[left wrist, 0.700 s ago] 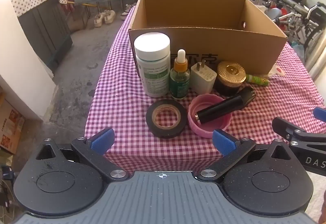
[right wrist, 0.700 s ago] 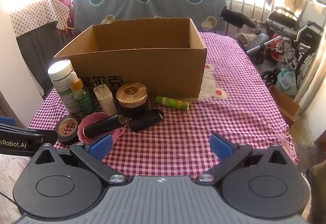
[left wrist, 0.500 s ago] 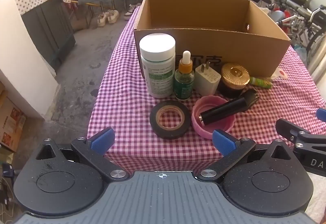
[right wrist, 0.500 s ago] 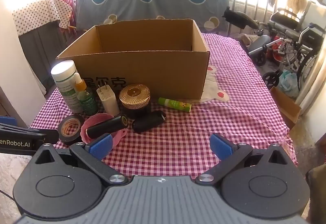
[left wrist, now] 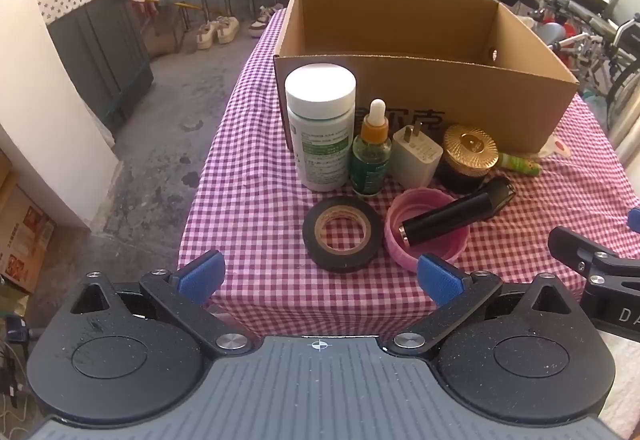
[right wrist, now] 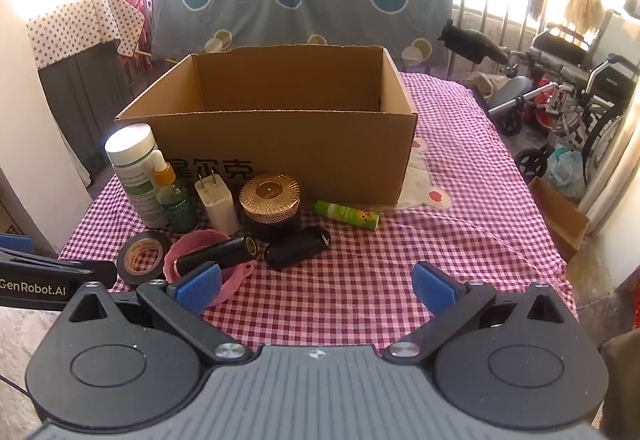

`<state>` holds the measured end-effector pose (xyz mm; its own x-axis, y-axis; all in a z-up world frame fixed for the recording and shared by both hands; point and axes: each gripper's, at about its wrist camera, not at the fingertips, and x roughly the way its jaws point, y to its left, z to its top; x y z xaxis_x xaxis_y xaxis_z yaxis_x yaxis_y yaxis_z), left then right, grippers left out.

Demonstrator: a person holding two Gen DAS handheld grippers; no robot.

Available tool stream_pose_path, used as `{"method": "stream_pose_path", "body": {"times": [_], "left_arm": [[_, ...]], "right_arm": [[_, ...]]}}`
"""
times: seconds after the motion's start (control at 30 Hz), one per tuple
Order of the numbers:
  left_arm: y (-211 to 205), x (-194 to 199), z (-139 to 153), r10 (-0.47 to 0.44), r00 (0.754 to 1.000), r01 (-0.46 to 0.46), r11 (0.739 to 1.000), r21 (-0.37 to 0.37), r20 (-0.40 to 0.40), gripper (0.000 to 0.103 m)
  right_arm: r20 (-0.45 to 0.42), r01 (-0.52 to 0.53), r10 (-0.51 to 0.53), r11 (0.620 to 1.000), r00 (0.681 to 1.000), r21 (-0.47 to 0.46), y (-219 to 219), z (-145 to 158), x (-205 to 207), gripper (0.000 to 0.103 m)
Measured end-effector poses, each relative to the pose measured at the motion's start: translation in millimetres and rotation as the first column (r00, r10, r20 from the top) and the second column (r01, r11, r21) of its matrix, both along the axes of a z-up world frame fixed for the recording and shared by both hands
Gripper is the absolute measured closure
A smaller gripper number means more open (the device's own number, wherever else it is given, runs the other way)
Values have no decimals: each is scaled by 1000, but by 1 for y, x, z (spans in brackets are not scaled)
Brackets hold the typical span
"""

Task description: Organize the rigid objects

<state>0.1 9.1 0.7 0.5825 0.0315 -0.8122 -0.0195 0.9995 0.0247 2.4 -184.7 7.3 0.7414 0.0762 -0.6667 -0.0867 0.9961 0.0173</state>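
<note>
The right gripper (right wrist: 316, 286) hangs over the near edge of the worktop (right wrist: 460, 240), its blue-padded fingers (right wrist: 434, 286) spread wide with nothing between them. An open cardboard box (right wrist: 288, 152) stands toward the far edge. Along its front wall stand a white bottle (right wrist: 134, 172), a green dropper bottle (right wrist: 174, 196), a white charger plug (right wrist: 218, 202) and a gold-lidded jar (right wrist: 272, 202); a green tube (right wrist: 346, 215) lies near the box's right corner. Closer in, toward the near left corner, lie a roll of black tape (right wrist: 142, 258), a pink ring (right wrist: 208, 268) with a black cylinder (right wrist: 218, 256) across it, and a second black cylinder (right wrist: 296, 248) just beside. The left gripper's tip (right wrist: 52, 278) shows at the left.
</note>
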Motion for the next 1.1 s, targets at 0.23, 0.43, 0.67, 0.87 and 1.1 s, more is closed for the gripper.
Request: {"method": "stream_pose_path", "body": {"times": [0.23,0.43,0.67,0.87,1.1], "left_arm": [[0,0,-1,5,1000,-5,1000,0,-4,0],[-1,-1,-1,2,1000,-2,1000,5,-4,0],[-2,-1,0,-3,1000,4,1000,6,-2,0],[-3,-1,0,-6,1000,6,1000,8,-3,0],[-3,-1,-1,-4,1000,4,1000,8,-6,0]], "right_arm": [[-5,3,-3,1000,1000,5,-1,0,-1,0],[-3,3,-3,1000,1000,4,-1,0,-1,0],[-1,3,-3,1000,1000,6,-2,1,-1,0],[-5,1,-1,1000,1000,8,-2,0,-1,0],[-12,-3,3,1000,1000,9,0,-1,-1,0]]}}
